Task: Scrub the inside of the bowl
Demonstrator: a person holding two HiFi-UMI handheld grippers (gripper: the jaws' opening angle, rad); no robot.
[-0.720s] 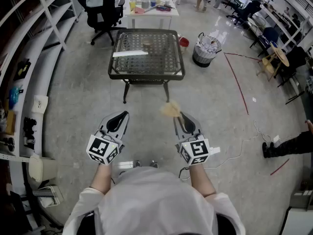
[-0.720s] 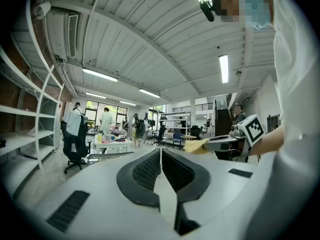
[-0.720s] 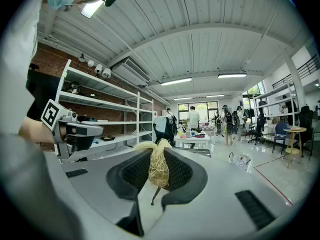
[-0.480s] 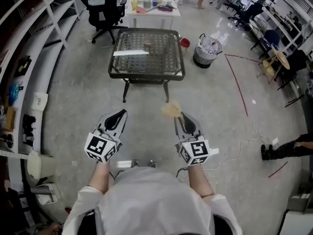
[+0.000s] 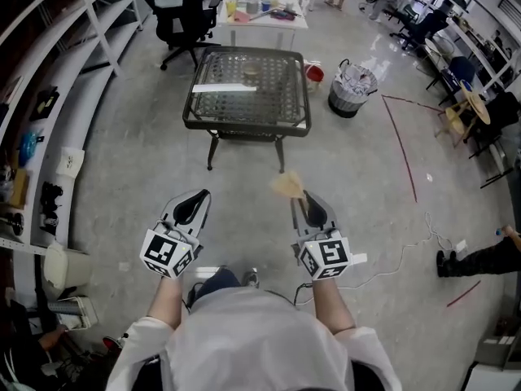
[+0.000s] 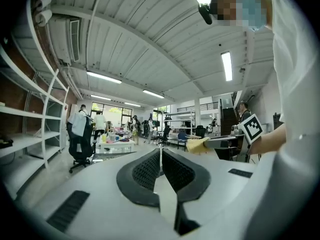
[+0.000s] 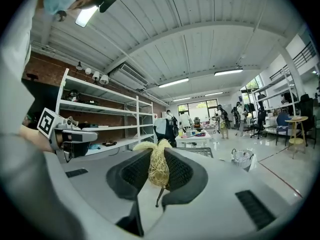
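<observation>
Likely bowl [image 5: 251, 70] far ahead
The right tongs [image 5: 304, 200] grip a scrubber [image 5: 286, 185], the left tongs [image 5: 199, 197] shut empty; its surface [image 5: 244, 126] stands straight ahead, favouring neither.

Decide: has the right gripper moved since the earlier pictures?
No. The right gripper, shut on the scrubber, keeps the same gap to the table.

A grey concrete floor [image 5: 122, 177] spreads through a large workshop, marked on the right by a curving red line [image 5: 403, 149]. A dark-framed, glass-topped table [image 5: 244, 126] stands in the middle, with a lined waste bin [image 5: 352, 88] near its right corner. White shelving [image 5: 77, 96] runs along the left, before a brick wall [image 7: 45, 66]. Beyond are a black office chair [image 5: 183, 19] and a cluttered white table [image 5: 269, 21]. Strip lights [image 6: 226, 65] shine from the white ribbed ceiling [image 6: 150, 34].
</observation>
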